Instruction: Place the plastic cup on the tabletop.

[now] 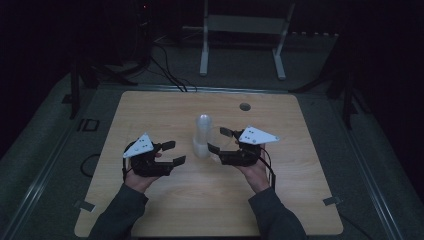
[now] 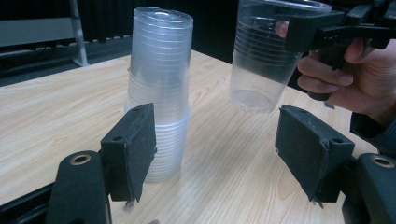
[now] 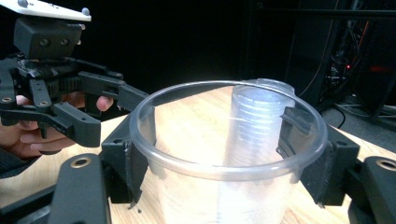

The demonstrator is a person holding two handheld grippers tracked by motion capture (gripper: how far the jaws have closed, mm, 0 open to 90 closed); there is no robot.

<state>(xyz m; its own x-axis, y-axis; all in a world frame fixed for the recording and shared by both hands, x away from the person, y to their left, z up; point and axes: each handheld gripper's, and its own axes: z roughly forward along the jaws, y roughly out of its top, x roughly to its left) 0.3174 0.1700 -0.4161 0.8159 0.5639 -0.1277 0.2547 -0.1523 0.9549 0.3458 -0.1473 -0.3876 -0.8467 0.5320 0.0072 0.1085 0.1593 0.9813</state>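
- High view: I see the stack [image 1: 202, 136] of clear cups standing upside down near the middle of the table [image 1: 150, 105]. My right gripper [image 1: 220, 141] sits just right of it, with a cup faintly visible at its jaws. My left gripper [image 1: 172, 152] hovers left of the stack, jaws spread wide and empty.
- Left gripper view: My own jaws stand wide apart with nothing between them. The stack [image 2: 159, 93] rests on the wood just beyond the left jaw. The single cup [image 2: 266, 56] hangs mouth-up above the table, clear of the stack, pinched near its rim by the right gripper [image 2: 299, 28].
- Right gripper view: My jaws close on the cup [image 3: 224, 154] just under its rim, one pad on each side of the wall. The stack [image 3: 254, 121] shows through it, and the left gripper [image 3: 88, 112] waits beyond, open.
- Handling, as I judge it: the cup is very light, thin and slick, and its wall buckles easily. I would hold it just under the rolled rim, where it is stiffest, and squeeze gently.
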